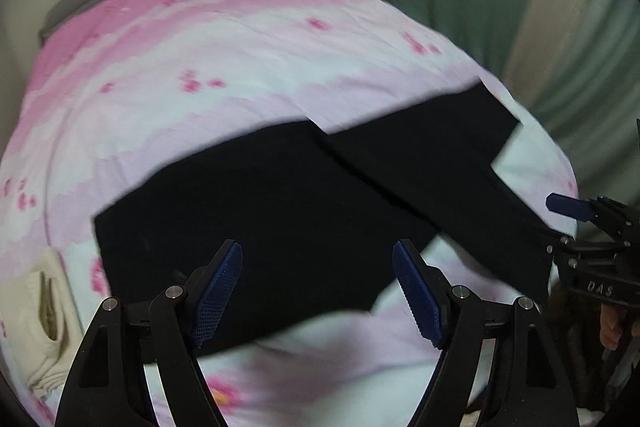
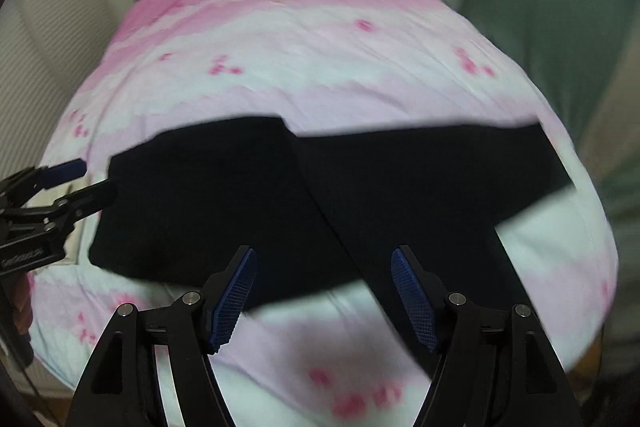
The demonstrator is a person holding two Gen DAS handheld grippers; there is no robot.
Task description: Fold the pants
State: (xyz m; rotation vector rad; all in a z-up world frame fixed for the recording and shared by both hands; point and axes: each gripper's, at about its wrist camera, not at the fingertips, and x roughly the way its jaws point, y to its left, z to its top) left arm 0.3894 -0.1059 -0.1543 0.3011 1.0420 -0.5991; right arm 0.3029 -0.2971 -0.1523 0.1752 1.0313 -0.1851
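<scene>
L wrist view: your left tool is released, jaws wide apart, nothing between the pads, hanging above the black pants. Pants lie flat on the bed, toward its near edge, on the pink floral cover. One part looks already folded over w/ a diagonal edge across the middle; a leg section runs toward the bed's right edge. Right tool shows at the frame's right, by that leg end, not touching fabric as far as you can tell. Beige cloth item sits at the bed's left edge, apart from the pants.

R wrist view: your right tool is also released, pads apart, empty, above the pants. Left tool sits by the pants' left end, close to the fabric; contact unclear due to blur.

Step, judged: between folds — one fold seems laid down, both tools let go. Pants not compact yet, so prob mid-task. Next move calls for you to drop both tools to one end of the pants, pinch both corners together, and carry that end across evenly. Watch the layers don't slide on the soft cover.
</scene>
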